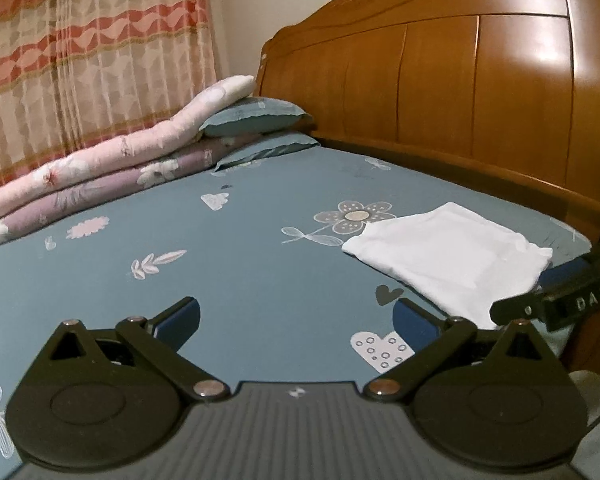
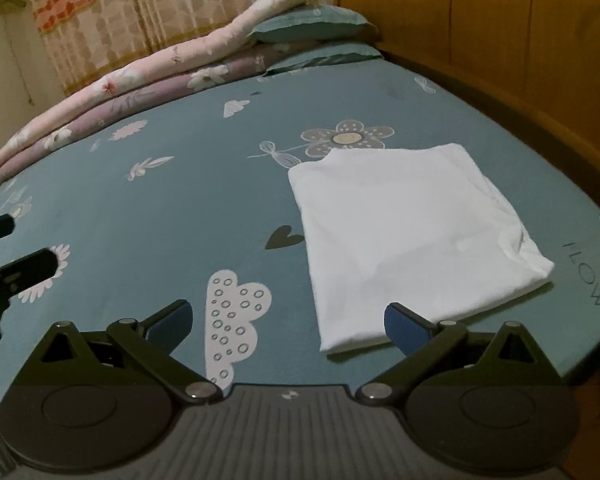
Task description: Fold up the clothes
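While my left claw [image 1: 296, 320] hangs over the blue bedsheet [image 1: 228, 272], its jaws are spread as wide as they go with nothing between them, just sheet pattern. From this side the white garment [image 1: 448, 256] sits out at 2 o'clock, already folded into a flat rectangle, near the wooden headboard [image 1: 480, 92]. A bit of my right claw pokes in at 3 o'clock. Stacked quilts [image 1: 92, 176] and pillows [image 1: 256, 120] are way off at 10 o'clock, well apart from everything.

Over on the right wrist view, my right claw [image 2: 288, 320] is also spread apart and empty. The garment's near edge lies just beside the right-hand finger [image 2: 404, 324], so it's at about 1 o'clock. Layers look squared up, one slightly rumpled corner at the right.

Looks to me like this piece is basically done. No other loose clothes show, so can't tell what's left.
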Demonstrator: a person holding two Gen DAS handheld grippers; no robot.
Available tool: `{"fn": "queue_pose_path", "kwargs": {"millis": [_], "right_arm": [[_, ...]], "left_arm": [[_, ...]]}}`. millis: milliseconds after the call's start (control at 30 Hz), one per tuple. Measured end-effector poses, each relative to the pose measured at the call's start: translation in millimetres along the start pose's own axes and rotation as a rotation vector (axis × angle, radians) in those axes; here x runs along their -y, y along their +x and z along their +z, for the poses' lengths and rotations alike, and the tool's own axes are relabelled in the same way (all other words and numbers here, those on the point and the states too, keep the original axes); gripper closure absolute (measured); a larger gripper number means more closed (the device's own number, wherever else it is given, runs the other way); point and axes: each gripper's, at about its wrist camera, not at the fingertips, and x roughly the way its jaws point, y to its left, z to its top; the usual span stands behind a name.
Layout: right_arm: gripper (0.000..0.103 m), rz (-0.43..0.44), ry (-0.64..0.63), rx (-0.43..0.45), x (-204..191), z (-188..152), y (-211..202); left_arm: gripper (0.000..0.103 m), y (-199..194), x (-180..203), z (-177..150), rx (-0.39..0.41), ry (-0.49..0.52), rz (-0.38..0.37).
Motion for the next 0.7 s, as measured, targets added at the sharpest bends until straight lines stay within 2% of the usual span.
{"fn": "queue_pose_path", "kwargs": {"millis": [400,600,700], "right_arm": [[0.000,-0.056,-0.033,0.030,-17.1,-16.0,-31.2],[0.000,-0.161,-0.066,0.040,-25.3,-20.1,-40.8],[0.000,-0.183,-0.073,0.058,-27.4,-21.2,-47.6]], "left_arm": [[0.001,-11.6,-0.8,-0.2,-0.041,-0.072,-0.064],[0.001,-15.6,1.0,7.0,-0.060,-0.107,-0.100],[0.001,-17.7,-0.3,12.1,-0.067,-0.125,-0.122]]}}
